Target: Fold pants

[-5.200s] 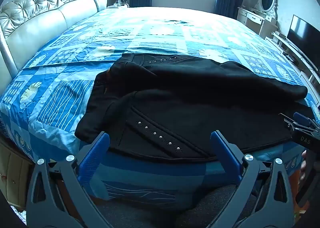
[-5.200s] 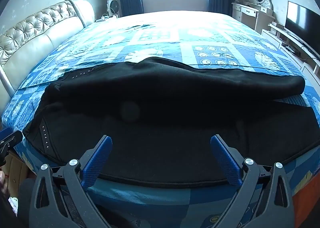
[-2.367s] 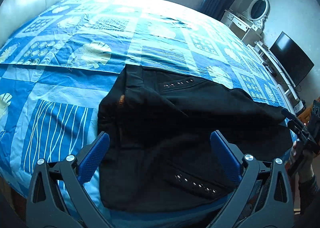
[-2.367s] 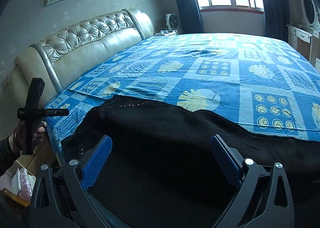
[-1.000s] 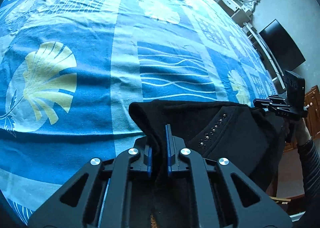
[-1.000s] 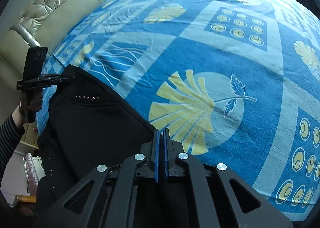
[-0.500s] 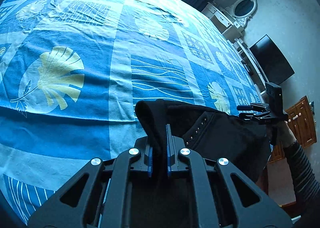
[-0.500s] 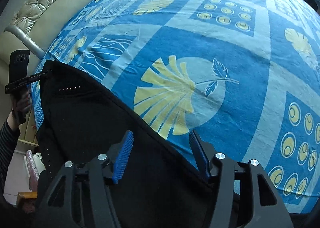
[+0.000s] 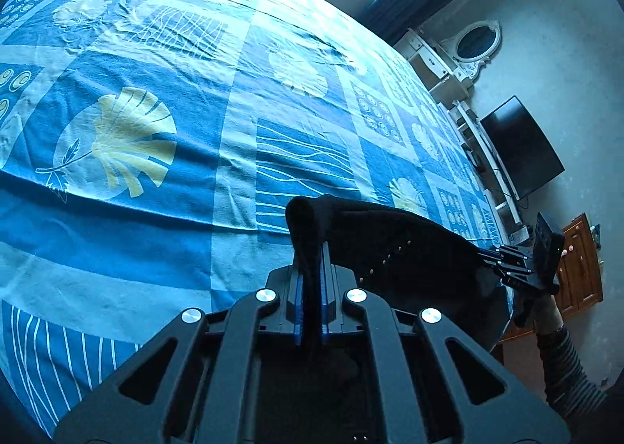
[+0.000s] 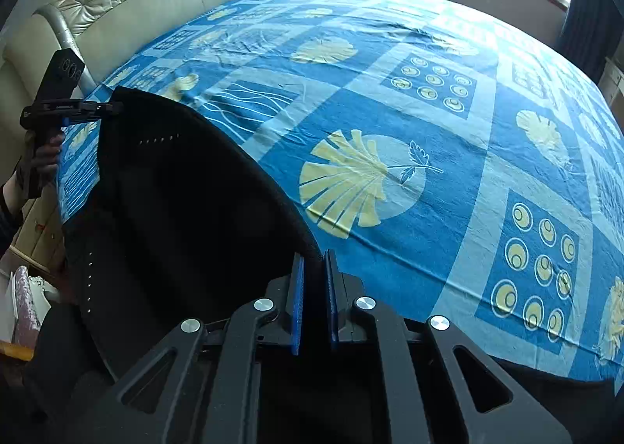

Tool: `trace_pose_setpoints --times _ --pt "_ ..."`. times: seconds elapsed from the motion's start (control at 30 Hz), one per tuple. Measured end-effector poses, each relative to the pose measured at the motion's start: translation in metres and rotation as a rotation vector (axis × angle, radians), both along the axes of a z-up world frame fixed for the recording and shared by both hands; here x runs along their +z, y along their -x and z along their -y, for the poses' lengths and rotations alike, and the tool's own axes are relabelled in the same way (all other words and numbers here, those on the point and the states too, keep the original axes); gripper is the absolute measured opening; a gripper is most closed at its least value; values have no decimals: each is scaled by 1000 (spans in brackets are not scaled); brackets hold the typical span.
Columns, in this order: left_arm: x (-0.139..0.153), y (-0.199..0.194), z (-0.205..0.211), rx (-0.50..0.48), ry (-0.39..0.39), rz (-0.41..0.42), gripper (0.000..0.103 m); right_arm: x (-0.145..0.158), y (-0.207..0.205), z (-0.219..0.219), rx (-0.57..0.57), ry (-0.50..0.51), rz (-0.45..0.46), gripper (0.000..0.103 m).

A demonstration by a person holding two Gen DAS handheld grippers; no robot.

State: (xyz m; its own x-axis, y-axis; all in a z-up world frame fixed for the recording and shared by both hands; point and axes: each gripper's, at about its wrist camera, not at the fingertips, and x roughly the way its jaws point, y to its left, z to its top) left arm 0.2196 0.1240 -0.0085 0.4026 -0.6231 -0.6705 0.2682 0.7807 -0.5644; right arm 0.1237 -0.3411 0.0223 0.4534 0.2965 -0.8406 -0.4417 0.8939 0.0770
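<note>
Now your left gripper point(image 9: 311, 290) pinches a thick fold of soft black studded pants point(image 9: 397, 249); your right gripper point(image 10: 313, 299), jaws just closing, clamps their hem between blue ribbed pads point(image 10: 297, 307) above the patterned blue bedsheet point(image 10: 429, 132).

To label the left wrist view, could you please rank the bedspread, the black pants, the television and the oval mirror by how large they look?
1. bedspread
2. black pants
3. television
4. oval mirror
The television and mirror stand farther from the camera, so only apparent size is ranked.

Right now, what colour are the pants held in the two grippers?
Black, with a row of small metal studs. The pants show best in the right wrist view.
</note>
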Motion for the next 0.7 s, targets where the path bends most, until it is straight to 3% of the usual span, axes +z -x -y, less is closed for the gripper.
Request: trace_pose_setpoints --times 0.13,0.4,0.53,0.63,0.7 --pt "12 43 -8 -6 16 36 5 1 59 -11 14 29 63 10" --pt "9 123 -31 42 71 44 6 -44 138 -31 -3 75 60 10" --pt "-10 151 -37 58 73 -23 13 -62 158 -34 -23 96 54 13" --pt "-28 172 -48 99 74 -91 28 -66 168 -34 -41 97 50 16" --pt "-39 185 -58 136 82 -134 31 -64 174 -29 -61 61 34 21"
